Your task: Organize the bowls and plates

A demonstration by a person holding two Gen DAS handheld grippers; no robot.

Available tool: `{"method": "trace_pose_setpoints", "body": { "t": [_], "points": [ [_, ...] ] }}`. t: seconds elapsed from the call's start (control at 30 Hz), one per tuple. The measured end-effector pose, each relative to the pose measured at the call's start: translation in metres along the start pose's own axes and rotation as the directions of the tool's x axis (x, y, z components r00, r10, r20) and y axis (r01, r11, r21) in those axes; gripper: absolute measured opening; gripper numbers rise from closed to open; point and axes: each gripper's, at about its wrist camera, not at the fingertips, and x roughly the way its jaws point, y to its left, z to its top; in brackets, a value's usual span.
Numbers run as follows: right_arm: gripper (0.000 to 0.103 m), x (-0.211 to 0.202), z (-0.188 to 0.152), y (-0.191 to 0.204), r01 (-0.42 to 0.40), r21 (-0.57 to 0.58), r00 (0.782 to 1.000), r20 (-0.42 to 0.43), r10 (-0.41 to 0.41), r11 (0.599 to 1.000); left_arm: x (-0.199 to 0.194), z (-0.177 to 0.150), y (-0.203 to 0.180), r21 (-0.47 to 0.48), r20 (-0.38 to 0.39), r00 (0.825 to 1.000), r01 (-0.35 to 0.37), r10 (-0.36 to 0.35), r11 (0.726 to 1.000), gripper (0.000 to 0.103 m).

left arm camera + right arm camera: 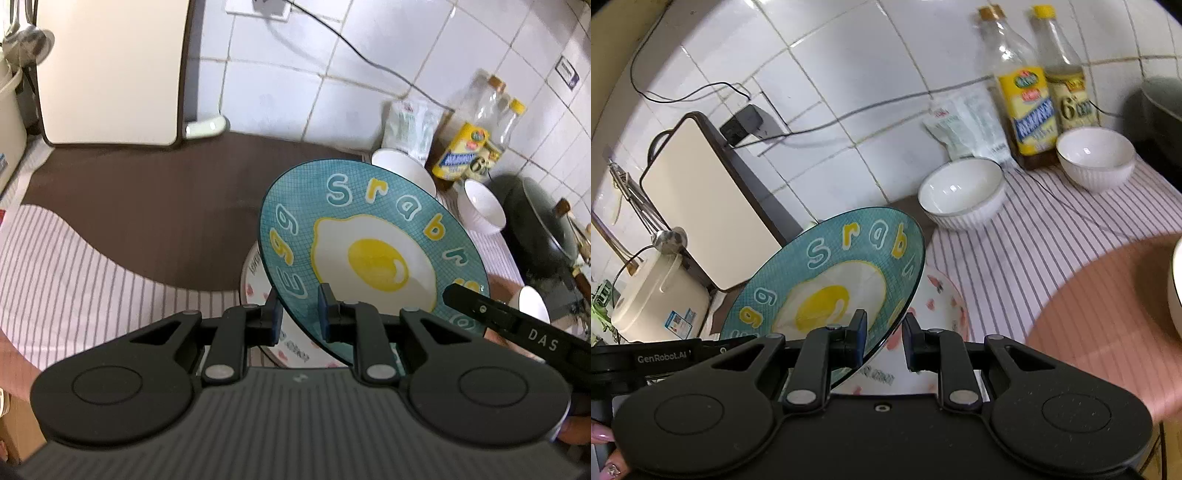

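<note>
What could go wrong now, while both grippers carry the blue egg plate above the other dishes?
1. The round blue glass plate with a fried-egg print is tilted and gripped only at its rim by the left gripper and right gripper; it might slip.
2. It hangs over the white plate with pink spots, so a drop could chip both.
3. The white ribbed bowl stands close; a swing could hit it.

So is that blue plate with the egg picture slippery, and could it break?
Probably both. The round teal glass plate with the fried-egg picture looks glossy, so it may slide. The left tongs and right tongs pinch only its thin rim while it hangs tilted above the pink-spotted white plate, so a slip could chip either.
</note>
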Motion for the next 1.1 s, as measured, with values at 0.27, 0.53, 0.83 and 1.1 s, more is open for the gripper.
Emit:
{"method": "trace_pose_setpoints", "body": {
  "t": [0.27,0.53,0.83,1.1],
  "points": [
    [0.025,0.008,-0.029,-0.022,0.01,0.064,0.998,-0.055,-0.007,0.998,0.024,-0.026,0.005,-0.019,-0.072,0.997,-0.007,0.005,1.0,0.017],
    [0.025,0.02,-0.035,-0.027,0.037,0.087,0.994,-0.105,-0.027,0.995,0.044,-0.031,0.011,-0.032,-0.117,0.993,-0.013,0.009,0.999,0.017],
    [0.025,0.027,-0.031,-0.022,0.065,0.053,0.99,-0.131,-0.057,0.996,0.052,-0.028,0.016,-0.056,-0.134,0.991,-0.012,0.004,0.998,0.018],
    [0.024,0.036,-0.027,-0.014,0.105,-0.01,0.979,-0.176,-0.105,0.994,0.054,-0.025,0.016,-0.045,-0.137,0.99,-0.026,0.019,0.999,0.017]
  ]
}}
